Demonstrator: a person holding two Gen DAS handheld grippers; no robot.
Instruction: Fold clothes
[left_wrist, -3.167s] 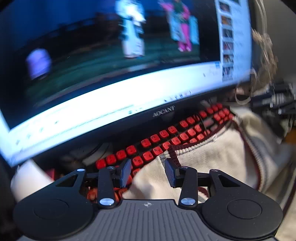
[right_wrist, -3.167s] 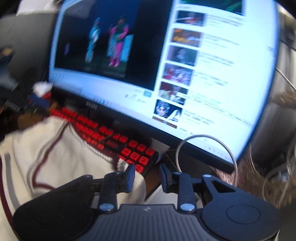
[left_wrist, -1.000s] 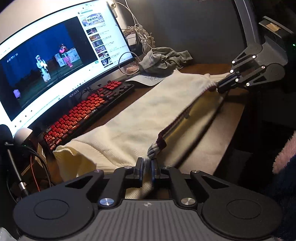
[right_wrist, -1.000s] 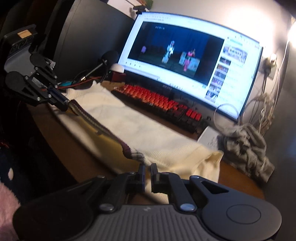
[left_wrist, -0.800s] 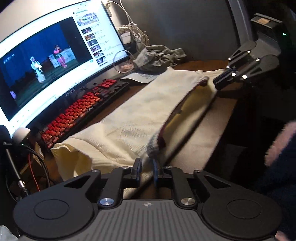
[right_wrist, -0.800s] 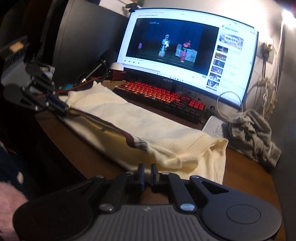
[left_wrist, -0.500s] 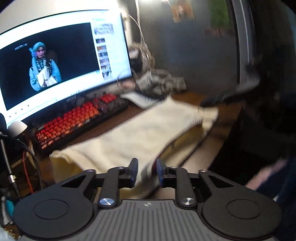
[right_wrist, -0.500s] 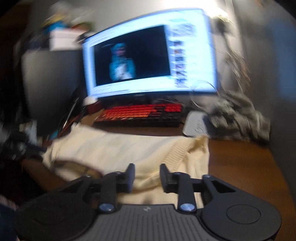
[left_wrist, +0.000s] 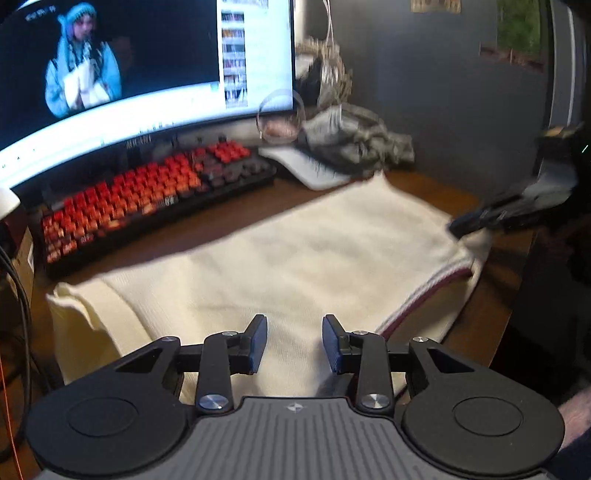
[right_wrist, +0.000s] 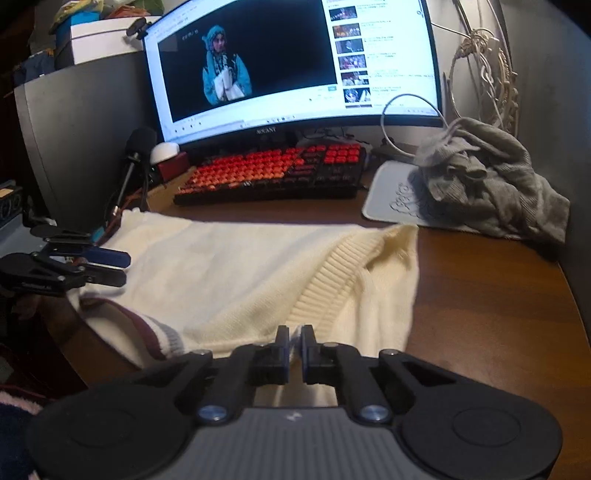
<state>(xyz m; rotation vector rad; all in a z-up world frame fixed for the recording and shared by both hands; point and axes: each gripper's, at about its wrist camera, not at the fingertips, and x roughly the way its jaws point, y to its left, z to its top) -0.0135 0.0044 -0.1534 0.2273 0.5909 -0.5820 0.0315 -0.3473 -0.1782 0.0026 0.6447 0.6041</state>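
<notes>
while the cream sweater lay doubled along the near edge of the desk, in front of the red keyboard, the left hand-held gripper hung over it with its jaws well apart and nothing between them; the right hand-held gripper had its jaws nearly closed, and a thin bit of cream knit seemed caught between them, though that was hard to make out; the striped hem sat at about 8 o'clock of the right gripper, close to the desk's edge; the risk, i judged, was that a pull from one pinched corner alone would drag the loose layers askew or off the edge; the grey garment at 2 o'clock lay apart on a pale mat.
</notes>
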